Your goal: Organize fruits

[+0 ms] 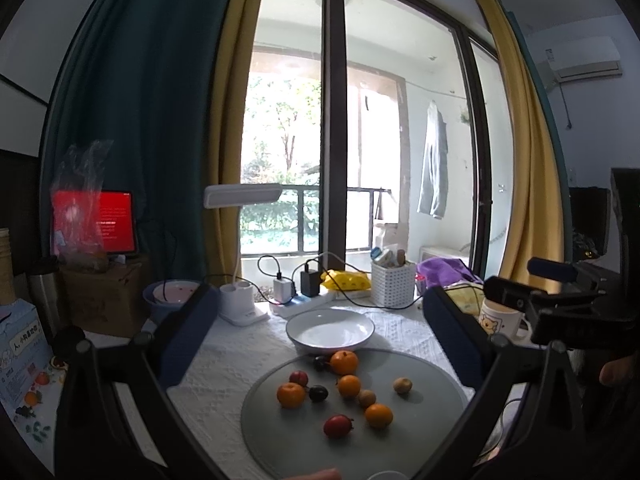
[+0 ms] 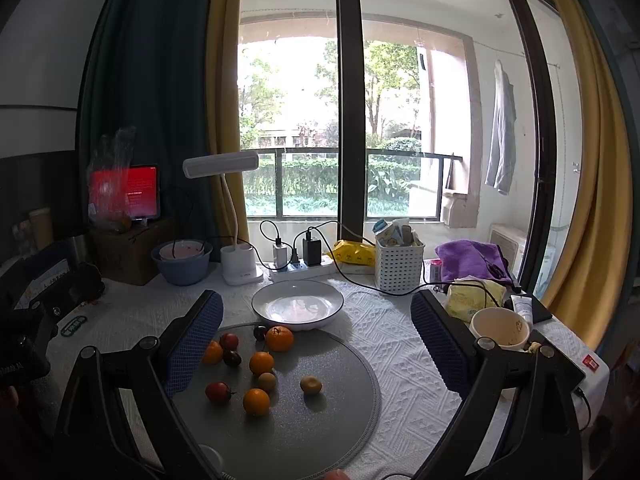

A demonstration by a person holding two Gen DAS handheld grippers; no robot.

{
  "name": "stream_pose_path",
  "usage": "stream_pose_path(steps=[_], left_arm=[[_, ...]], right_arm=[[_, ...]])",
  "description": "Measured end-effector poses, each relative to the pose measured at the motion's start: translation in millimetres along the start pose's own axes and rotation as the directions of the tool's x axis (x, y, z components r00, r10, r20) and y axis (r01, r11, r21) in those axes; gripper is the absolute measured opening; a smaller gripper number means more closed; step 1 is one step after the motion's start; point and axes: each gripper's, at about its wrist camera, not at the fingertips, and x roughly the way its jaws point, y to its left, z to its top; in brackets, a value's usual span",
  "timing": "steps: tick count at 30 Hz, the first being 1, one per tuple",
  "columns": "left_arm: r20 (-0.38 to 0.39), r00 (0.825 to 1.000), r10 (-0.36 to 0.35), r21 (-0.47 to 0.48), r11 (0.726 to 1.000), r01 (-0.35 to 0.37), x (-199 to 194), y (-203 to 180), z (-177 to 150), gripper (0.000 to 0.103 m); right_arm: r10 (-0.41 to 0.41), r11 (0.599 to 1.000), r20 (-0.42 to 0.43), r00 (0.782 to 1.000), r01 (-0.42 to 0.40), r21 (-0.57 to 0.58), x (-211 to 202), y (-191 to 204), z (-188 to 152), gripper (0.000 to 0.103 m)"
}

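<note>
Both my left gripper (image 1: 320, 344) and right gripper (image 2: 318, 340) hang spread wide, holding nothing, above the grey mat (image 2: 344, 432). Small oranges (image 2: 279, 338), plums (image 2: 232, 358) and tomatoes (image 2: 218, 392) lie scattered there, just before the empty white bowl (image 2: 260, 300). Light, round and likely to roll; I judge a gentle pinch across each middle best.

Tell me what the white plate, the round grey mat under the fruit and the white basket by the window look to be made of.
White plate: likely glazed ceramic; glossy, with window glare and a thin dark rim.
Round grey mat: matte and finely speckled with a stitched-looking edge; perhaps woven vinyl or fabric, hard to tell.
White basket: probably moulded plastic; stiff walls with a regular grid of holes.
</note>
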Motion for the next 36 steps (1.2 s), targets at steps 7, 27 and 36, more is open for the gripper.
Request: stream_pose_path(steps=[7, 27, 36], left_arm=[[0.001, 1.000, 0.003, 0.000, 1.000, -0.003, -0.5, 0.6, 0.1, 0.103], [0.004, 1.000, 0.001, -0.001, 1.000, -0.001, -0.7, 1.3, -0.5, 0.103], [0.004, 1.000, 0.001, 0.000, 1.000, -0.001, -0.8, 1.6, -1.0, 0.103]], right_arm=[[-0.001, 1.000, 0.000, 1.000, 0.001, 0.000, 0.1, 0.1, 0.0, 0.097], [-0.003, 1.000, 0.002, 1.000, 0.003, 0.000, -1.2, 0.1, -1.5, 0.097], [-0.006, 1.000, -0.001, 1.000, 0.006, 0.002, -0.7, 0.5, -1.6, 0.097]])
